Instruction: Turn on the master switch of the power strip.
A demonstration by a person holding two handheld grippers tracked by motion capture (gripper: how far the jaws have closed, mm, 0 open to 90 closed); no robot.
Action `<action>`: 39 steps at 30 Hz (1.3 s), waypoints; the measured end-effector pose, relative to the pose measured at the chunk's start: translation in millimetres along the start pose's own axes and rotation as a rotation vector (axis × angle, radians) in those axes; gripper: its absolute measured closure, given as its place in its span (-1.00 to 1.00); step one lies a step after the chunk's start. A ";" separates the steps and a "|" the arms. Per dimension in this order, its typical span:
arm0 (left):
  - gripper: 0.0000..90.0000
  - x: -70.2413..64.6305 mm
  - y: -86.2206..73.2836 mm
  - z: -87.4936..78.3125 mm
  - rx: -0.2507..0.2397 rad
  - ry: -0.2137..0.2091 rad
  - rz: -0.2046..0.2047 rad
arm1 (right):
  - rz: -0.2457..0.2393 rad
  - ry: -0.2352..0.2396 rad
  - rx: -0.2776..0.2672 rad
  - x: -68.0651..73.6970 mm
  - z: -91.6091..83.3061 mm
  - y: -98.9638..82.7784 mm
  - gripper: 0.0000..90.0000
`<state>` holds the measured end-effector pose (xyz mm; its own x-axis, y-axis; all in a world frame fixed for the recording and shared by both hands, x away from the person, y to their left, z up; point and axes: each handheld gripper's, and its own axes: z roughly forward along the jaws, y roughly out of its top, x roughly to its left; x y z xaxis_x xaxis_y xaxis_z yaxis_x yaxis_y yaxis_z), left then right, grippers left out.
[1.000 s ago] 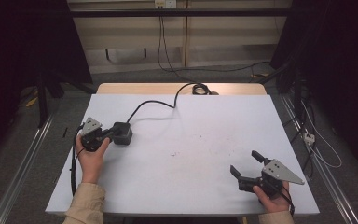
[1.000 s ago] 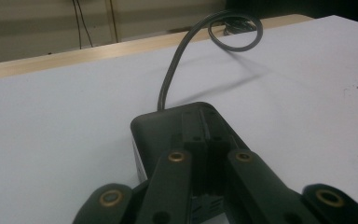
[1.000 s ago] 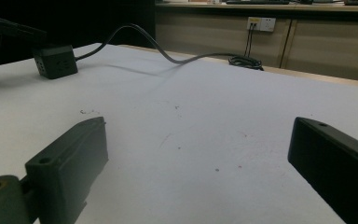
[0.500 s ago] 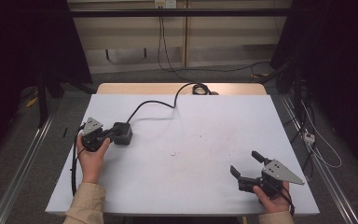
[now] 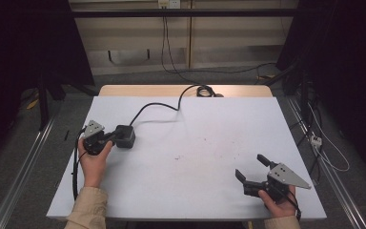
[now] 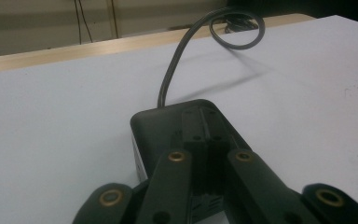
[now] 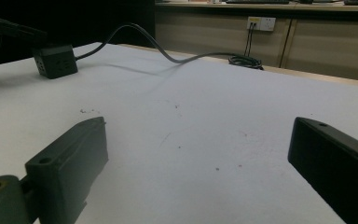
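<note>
A black cube-shaped power socket (image 5: 126,136) sits on the white table (image 5: 205,143) at the left, its black cable (image 5: 157,106) running back to a coil (image 5: 204,90) at the far edge. My left gripper (image 5: 111,138) is shut, its closed jaws lying over the top of the cube (image 6: 163,126) with the pads pressed together; the left gripper (image 6: 206,128) holds nothing between them. My right gripper (image 5: 251,168) stands open near the front right edge, nothing between its fingers. From the right gripper (image 7: 198,154) view the cube (image 7: 54,60) is far off at the upper left.
A strip of bare wood (image 5: 181,90) shows at the table's far edge. A wall outlet (image 7: 259,22) with plugged cords is on the wall behind. Loose cables (image 5: 321,143) lie on the floor to the right, and metal rails (image 5: 24,171) run along both sides.
</note>
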<state>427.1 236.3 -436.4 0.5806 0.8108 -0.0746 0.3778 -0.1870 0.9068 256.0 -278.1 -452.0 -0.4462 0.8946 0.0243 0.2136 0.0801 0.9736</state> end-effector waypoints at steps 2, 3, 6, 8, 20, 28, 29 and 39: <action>1.00 0.0 -0.1 0.0 0.000 0.001 -0.001 | 0.001 0.000 -0.001 -0.1 0.0 0.0 -0.91; 1.00 -0.2 0.1 0.0 0.003 0.003 0.004 | 0.001 0.000 -0.001 -0.1 0.0 0.0 -0.91; 1.00 0.1 -0.4 0.0 0.001 0.002 0.001 | 0.001 0.001 -0.001 0.0 -0.1 0.0 -0.91; 1.00 -0.3 -0.3 0.1 0.002 0.004 0.002 | 0.001 0.000 -0.001 0.1 -0.2 0.0 -0.91; 1.00 -1.1 -0.3 0.2 0.005 0.010 0.005 | 0.001 0.000 -0.002 0.4 -0.1 0.1 -0.91; 1.00 -1.5 -0.2 0.3 0.006 0.013 0.001 | 0.003 0.000 -0.003 0.6 -0.3 0.1 -0.90; 1.00 -1.7 -0.4 0.4 0.004 0.012 -0.001 | 0.003 0.001 -0.004 0.6 -0.3 0.1 -0.91; 1.00 -2.5 -0.1 0.2 0.010 0.022 0.014 | -0.002 0.000 -0.003 0.4 -0.5 0.0 -0.91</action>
<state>425.7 234.2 -436.3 0.5698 0.8201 -0.0526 0.3772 -0.2042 0.9033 255.5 -278.0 -451.8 -0.4470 0.8943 0.0222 0.2102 0.0808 0.9743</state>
